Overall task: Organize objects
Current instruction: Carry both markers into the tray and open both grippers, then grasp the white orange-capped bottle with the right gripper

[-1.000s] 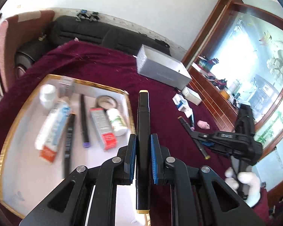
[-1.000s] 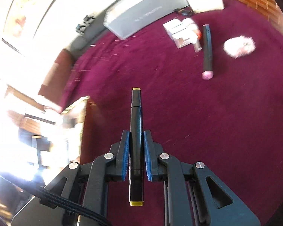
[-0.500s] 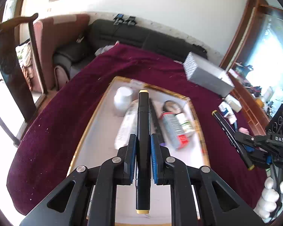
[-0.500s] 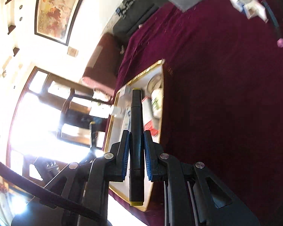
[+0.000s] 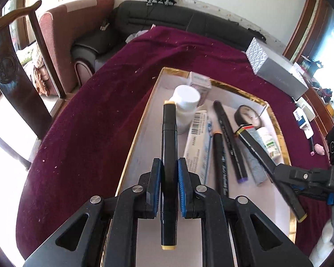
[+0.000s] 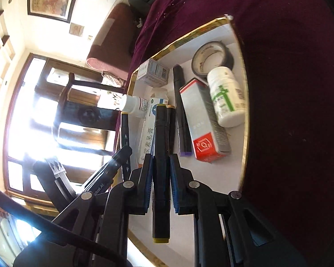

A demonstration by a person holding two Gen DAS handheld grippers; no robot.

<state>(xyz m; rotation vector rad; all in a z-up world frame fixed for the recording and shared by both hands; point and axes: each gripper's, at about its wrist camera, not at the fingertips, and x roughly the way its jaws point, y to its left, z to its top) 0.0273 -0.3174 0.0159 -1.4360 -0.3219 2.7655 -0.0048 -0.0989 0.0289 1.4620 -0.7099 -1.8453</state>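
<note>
Clamping a slim black marker (image 5: 168,155) with tan end caps between blue ribbed pads, the left gripper (image 5: 169,187) hangs over the gold-rimmed white tray (image 5: 142,120) on burgundy velvet cloth (image 5: 89,115), while the right gripper (image 6: 161,178) pinches a matching yellow-capped marker (image 6: 160,155) above the tray's cartons and bottles.

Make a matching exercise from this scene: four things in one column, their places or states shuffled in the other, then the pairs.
1. yellow-capped marker
2. tape roll
3. purple-tipped marker
4. grey box

A. on the cloth, outside the tray
B. lying in the tray beside the red-ended box
C. clamped in the left gripper
D. at the tray's far corner

Pairs: 1-C, 2-D, 3-B, 4-A
</note>
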